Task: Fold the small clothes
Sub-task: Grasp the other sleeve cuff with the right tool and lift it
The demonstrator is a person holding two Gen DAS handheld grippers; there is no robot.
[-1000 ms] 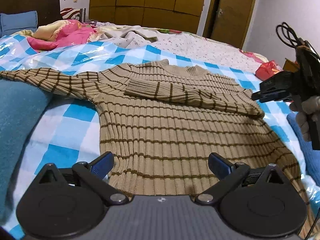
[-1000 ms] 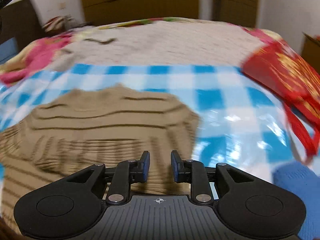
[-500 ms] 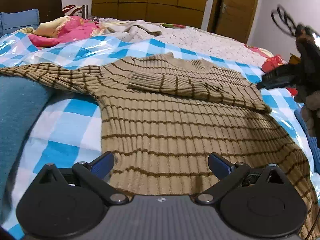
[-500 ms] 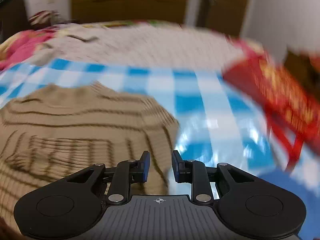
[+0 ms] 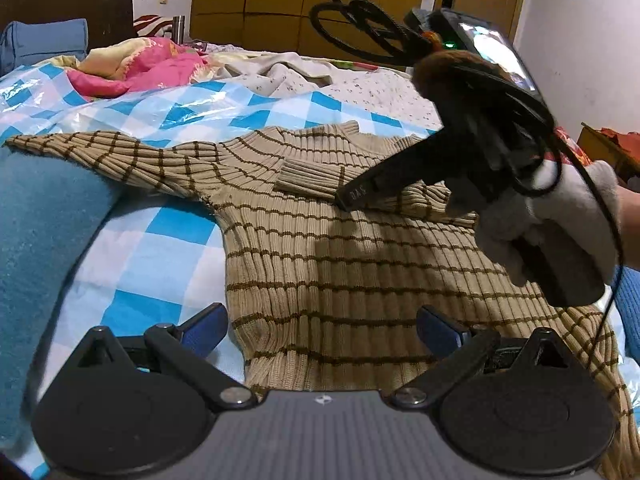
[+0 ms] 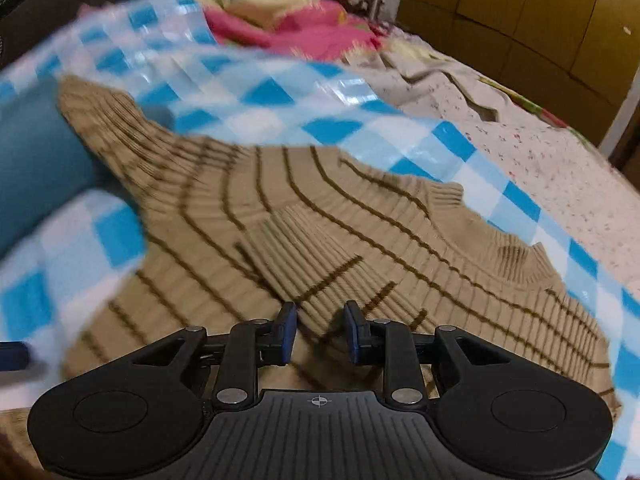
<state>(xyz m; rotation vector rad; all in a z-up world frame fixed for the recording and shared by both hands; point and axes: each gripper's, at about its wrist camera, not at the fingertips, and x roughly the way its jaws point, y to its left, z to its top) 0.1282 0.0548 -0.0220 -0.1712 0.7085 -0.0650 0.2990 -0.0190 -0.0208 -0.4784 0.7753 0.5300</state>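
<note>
A tan sweater with brown stripes [image 5: 360,264] lies flat on the blue checked sheet [image 5: 152,248]. One sleeve [image 5: 316,176] is folded across its chest; the other sleeve [image 5: 100,152] stretches left onto a teal cushion [image 5: 40,240]. My left gripper [image 5: 320,324] hovers wide open over the hem with nothing between its fingers. My right gripper [image 6: 320,328], held by a gloved hand [image 5: 552,224], points down at the folded sleeve [image 6: 304,252]. Its jaws are narrow and closing, with the sleeve just beneath the tips and no cloth pinched. The left wrist view shows the right gripper [image 5: 352,196] tip at that sleeve.
A pink and yellow blanket [image 5: 152,68] and a pale flowered cover [image 5: 360,84] lie at the back of the bed. Brown wardrobe doors [image 5: 300,0] stand behind. A blue cloth [image 5: 628,300] sits at the right edge.
The right gripper swung left from beside the sweater's right shoulder to above the folded sleeve's cuff, rolling as it went. Its jaws narrowed slightly. The left gripper stayed over the hem.
</note>
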